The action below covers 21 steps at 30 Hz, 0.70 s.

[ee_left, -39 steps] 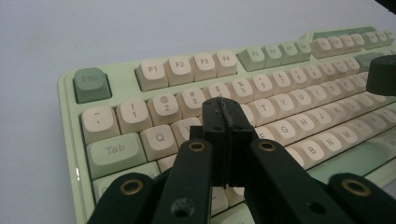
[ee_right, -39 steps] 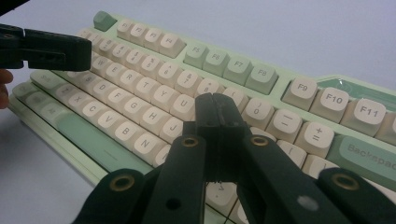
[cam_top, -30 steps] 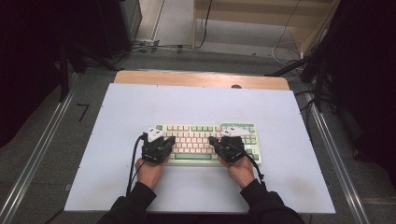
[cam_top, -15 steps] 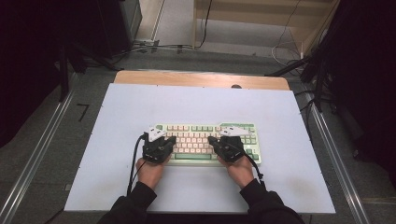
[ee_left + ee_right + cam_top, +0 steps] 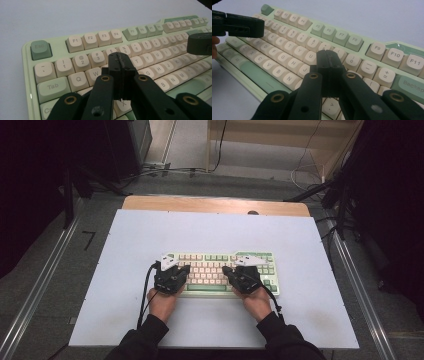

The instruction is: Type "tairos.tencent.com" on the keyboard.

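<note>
A pale green keyboard [image 5: 220, 262] with cream and green keys lies on the white table top, near the front. My left gripper [image 5: 184, 268] hovers over its left half, jaws pressed together with nothing between them. In the left gripper view the shut left gripper [image 5: 120, 58] points at the keyboard [image 5: 150, 50] around the E and R keys. My right gripper [image 5: 226, 269] sits over the right half, also shut and empty. In the right gripper view the right gripper [image 5: 327, 56] points at the keyboard [image 5: 294, 42] near the I and K keys, with the left gripper [image 5: 258, 26] in the upper left.
The white table top [image 5: 215, 230] extends well beyond the keyboard on all sides. A wooden strip [image 5: 215, 205] runs along its far edge. Metal rails [image 5: 45, 285] flank the table. Cables lie on the floor behind it. The right gripper's tip [image 5: 200, 43] shows at the right edge.
</note>
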Motion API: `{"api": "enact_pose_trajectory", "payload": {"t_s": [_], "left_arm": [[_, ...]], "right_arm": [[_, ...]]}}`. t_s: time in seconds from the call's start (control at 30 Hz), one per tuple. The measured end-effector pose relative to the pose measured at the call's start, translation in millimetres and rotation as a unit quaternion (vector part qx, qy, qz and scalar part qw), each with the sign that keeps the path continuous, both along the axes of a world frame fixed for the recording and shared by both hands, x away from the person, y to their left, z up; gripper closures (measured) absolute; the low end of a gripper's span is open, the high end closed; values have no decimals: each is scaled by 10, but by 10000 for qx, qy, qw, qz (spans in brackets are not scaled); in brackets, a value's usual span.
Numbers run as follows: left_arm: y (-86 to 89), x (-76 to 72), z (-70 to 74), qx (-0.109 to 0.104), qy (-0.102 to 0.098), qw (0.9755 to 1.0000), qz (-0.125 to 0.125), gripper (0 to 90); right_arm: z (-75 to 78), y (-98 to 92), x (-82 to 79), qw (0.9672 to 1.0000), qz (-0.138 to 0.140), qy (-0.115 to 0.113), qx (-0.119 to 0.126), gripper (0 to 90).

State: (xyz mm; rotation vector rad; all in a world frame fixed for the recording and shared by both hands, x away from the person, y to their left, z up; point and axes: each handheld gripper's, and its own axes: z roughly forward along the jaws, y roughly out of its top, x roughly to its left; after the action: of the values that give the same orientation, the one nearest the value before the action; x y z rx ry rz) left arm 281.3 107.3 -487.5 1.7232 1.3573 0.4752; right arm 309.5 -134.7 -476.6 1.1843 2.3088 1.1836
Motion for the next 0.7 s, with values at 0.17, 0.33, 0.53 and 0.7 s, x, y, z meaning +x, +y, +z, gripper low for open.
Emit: {"api": "enact_pose_trajectory", "payload": {"t_s": [0.17, 0.33, 0.53, 0.7], "left_arm": [[-6, 7, 0, -10, -4, 10000, 15, 900], [-18, 14, 0, -16, -9, 10000, 11, 900], [-34, 28, 5, -10, -7, 10000, -5, 900], [-65, 43, 7, -20, -4, 10000, -20, 900]], "right_arm": [[1, 0, 0, 10000, -1, 0, 0, 876], [-1, 2, 0, 10000, 0, -5, -2, 876], [-3, 5, 0, 10000, 9, -7, -9, 876], [-5, 5, 0, 10000, 12, 5, -5, 876]]}}
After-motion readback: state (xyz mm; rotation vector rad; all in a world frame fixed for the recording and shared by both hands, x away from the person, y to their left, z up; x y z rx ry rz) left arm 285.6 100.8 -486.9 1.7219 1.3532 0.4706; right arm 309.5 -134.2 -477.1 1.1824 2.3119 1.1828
